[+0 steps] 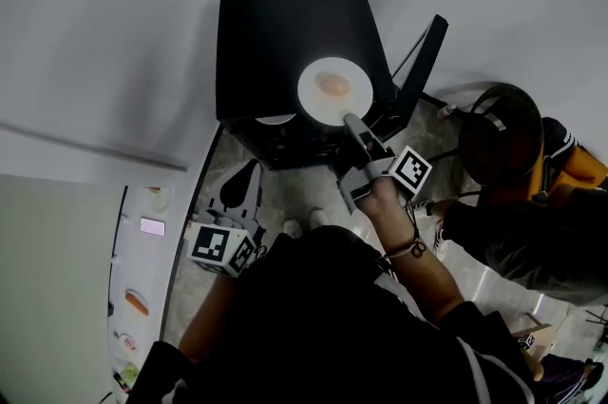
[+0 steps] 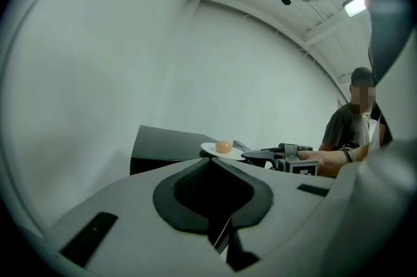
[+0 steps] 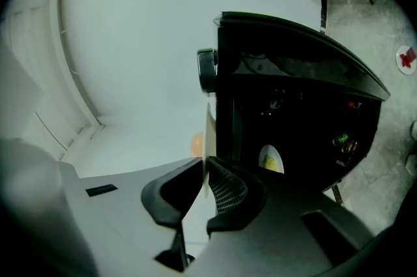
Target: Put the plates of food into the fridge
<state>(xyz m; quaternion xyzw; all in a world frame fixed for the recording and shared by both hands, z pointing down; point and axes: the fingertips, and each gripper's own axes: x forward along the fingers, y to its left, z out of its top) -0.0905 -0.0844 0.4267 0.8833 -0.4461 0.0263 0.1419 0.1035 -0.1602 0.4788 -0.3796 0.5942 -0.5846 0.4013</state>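
Observation:
A white plate [image 1: 334, 90] carrying a round orange piece of food [image 1: 332, 84] is at the front top edge of the small black fridge [image 1: 275, 41]. My right gripper [image 1: 353, 122] is shut on the plate's near rim. In the right gripper view the plate [image 3: 208, 132] stands edge-on between the jaws of the right gripper [image 3: 207, 171], before the open fridge [image 3: 293, 106]. Inside sits another plate with yellow food [image 3: 271, 160]. My left gripper [image 1: 237, 188] hangs low by my body, jaws together and empty. It looks across at the plate [image 2: 221, 152].
The fridge door [image 1: 423, 60] stands open to the right. A table along the left edge holds more plates of food [image 1: 138, 302]. A round dark chair [image 1: 499, 131] and a seated person [image 1: 570, 174] are at the right.

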